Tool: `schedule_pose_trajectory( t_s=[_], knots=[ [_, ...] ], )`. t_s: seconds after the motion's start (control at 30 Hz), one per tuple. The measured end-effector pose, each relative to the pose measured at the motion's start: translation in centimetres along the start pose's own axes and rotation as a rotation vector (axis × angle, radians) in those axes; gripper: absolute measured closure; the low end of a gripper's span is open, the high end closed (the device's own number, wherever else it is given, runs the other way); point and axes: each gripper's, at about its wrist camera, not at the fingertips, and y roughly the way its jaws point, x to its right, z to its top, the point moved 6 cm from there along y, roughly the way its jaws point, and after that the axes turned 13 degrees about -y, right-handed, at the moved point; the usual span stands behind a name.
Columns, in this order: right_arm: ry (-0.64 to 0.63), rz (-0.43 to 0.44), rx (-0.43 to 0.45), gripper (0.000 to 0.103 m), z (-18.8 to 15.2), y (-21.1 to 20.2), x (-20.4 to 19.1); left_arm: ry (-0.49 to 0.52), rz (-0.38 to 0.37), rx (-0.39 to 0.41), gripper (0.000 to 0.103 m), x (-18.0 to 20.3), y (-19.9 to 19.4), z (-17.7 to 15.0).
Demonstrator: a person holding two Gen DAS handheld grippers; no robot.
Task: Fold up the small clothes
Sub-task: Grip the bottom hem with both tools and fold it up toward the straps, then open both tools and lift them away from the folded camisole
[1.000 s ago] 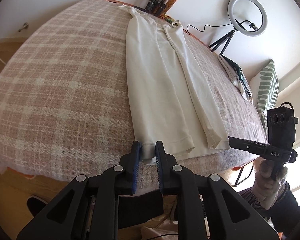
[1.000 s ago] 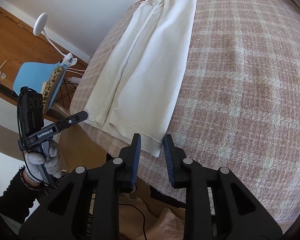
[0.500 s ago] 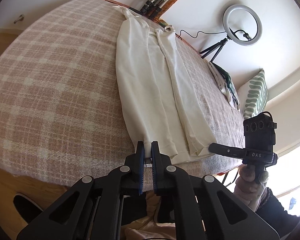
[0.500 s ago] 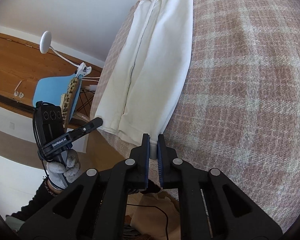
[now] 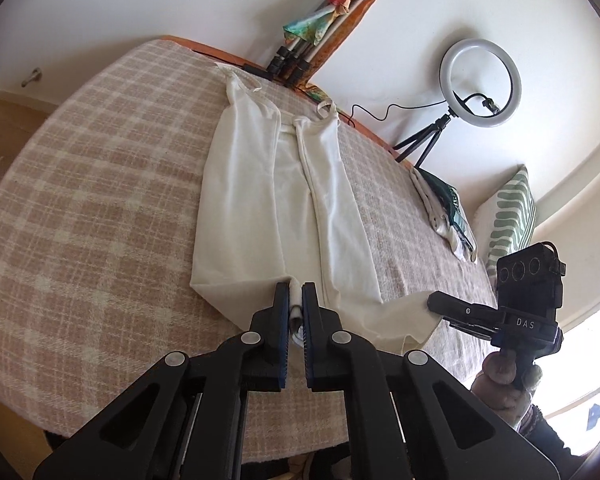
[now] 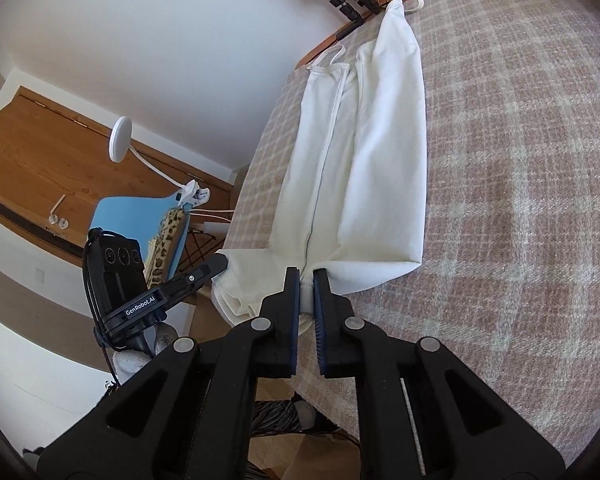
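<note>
A: Two grippers, both clamped on one white top (image 5: 276,200). Location?

B: Top lies lengthwise on the plaid bed (image 5: 100,208), straps at the far end near the headboard, long sides folded inward. Hem end is raised off the cover.

A: Left gripper (image 5: 295,300)?

B: Jaws pressed together on a bunched bit of the hem, near the left corner. White cloth shows between the fingers (image 5: 281,312).

A: Right gripper (image 6: 307,292)?

B: Same condition: jaws closed on the hem at the other corner, cloth pinched between them. In the left view it appears to the right, tip touching the lifted hem.

A: Other items?

B: Ring light (image 5: 480,82) on a tripod beyond the bed; striped pillow (image 5: 510,216); folded clothes (image 5: 446,212) at the bed's right edge; blue chair (image 6: 140,216) to the left.
</note>
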Motion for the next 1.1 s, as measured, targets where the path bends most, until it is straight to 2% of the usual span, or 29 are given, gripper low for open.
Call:
schedule_pose_trajectory(
  t_s=[0.43, 0.57, 0.77, 0.83, 0.87, 0.93, 1.0, 1.03, 1.1],
  knots=[
    [0.093, -0.078, 0.01, 0.095, 6.1, 4.0, 5.3, -0.04, 0.078, 0.029, 0.099, -1.7, 4.0, 5.8],
    [0.081, -0.122, -0.011, 0.095, 7.2, 5.6, 6.2, -0.056, 0.102, 0.022, 0.099, -2.4, 5.4, 6.6],
    [0.12, -0.132, -0.027, 0.095, 7.8, 6.7, 7.7, -0.067, 0.115, 0.021, 0.099, -2.8, 6.4, 7.2],
    [0.129, -0.143, -0.024, 0.095, 7.9, 6.6, 7.9, -0.061, 0.124, 0.021, 0.097, -2.7, 6.5, 7.5],
    [0.139, -0.148, -0.018, 0.095, 7.9, 6.3, 8.1, -0.058, 0.134, 0.02, 0.093, -2.7, 6.5, 7.6],
    [0.146, -0.162, -0.019, 0.088, 8.1, 5.8, 8.2, -0.035, 0.154, 0.046, 0.092, -2.5, 6.0, 8.0],
    [0.136, -0.194, 0.013, 0.059, 8.4, 4.7, 8.2, -0.007, 0.174, 0.086, 0.092, -2.3, 5.2, 8.4],
    [0.119, -0.207, 0.03, 0.055, 8.5, 4.2, 8.0, 0.004, 0.177, 0.101, 0.092, -2.1, 4.7, 8.5],
    [0.077, -0.235, 0.034, 0.055, 8.6, 3.6, 7.6, 0.019, 0.169, 0.116, 0.092, -1.8, 4.0, 8.5]
  ],
)
